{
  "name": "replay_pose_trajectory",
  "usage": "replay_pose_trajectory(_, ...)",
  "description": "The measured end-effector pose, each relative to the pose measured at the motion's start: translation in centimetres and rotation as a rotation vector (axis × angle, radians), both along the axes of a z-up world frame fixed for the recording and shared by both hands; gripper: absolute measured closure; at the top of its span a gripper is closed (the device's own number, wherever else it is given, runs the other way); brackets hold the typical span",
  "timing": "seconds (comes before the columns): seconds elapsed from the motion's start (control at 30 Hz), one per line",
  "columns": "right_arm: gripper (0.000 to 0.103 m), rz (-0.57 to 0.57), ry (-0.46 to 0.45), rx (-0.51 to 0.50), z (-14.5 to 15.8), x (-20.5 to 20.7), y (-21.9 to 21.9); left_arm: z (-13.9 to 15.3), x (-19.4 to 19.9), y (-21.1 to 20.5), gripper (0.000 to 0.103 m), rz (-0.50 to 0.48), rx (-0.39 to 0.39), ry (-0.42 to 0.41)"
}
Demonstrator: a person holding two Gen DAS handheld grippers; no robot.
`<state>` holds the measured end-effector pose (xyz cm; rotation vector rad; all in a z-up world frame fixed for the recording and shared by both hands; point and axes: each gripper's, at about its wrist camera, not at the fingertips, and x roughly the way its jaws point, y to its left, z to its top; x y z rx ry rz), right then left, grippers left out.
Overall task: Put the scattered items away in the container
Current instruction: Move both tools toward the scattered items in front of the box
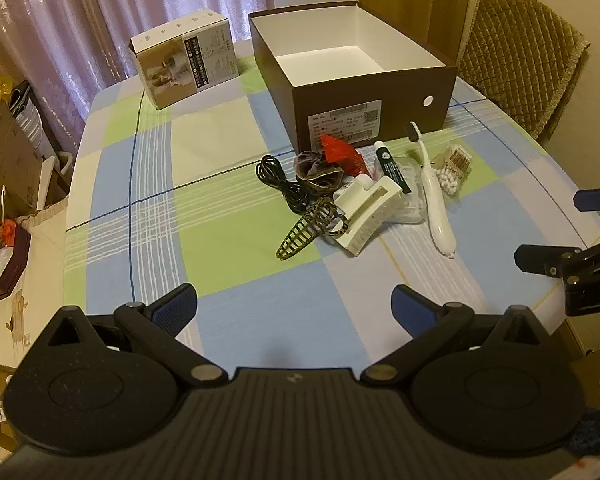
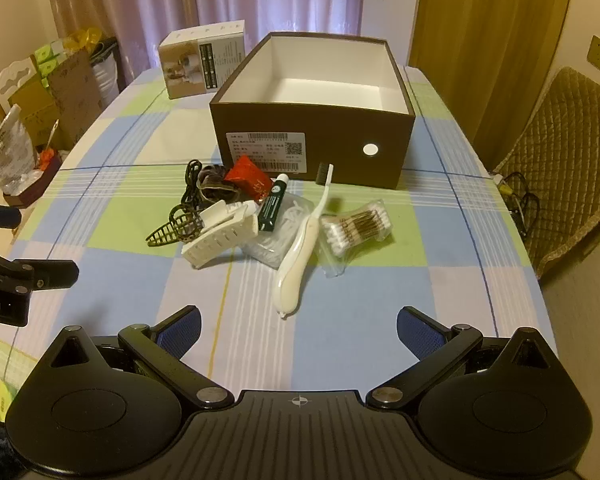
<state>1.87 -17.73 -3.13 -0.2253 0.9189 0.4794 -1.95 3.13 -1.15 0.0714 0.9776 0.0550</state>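
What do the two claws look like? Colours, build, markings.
Both match: the left claw and the right claw have a matte black ribbed body with two round housings, black linkage arms on silver pivot pins, and blue textured pads. White lettering runs along each one's side, only partly readable. No cables or sleeves show.

Items heaped (image 2: 260, 216) before open box (image 2: 312, 148), carton (image 2: 202, 64) behind left.

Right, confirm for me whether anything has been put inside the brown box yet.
No: the right wrist view shows the brown box with only its bare white floor, while the toothbrush and the other items lie on the tablecloth in front.
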Motion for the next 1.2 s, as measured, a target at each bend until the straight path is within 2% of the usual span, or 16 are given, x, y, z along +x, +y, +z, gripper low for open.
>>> replay_pose_trajectory(0.73, 0.002, -0.022, 0.043, 0.048, -1.0, 1.9, -2.0, -1.0, 1.6, -0.3, 0.001, 0.005, -0.025, 0.01)
replay_pose_trajectory(1.2, 0.002, -0.022, 0.05, 0.079, -2.4, 3.6, -3.5, -2.1, 2.6, -1.2, 0.001, -0.094, -0.041, -0.063)
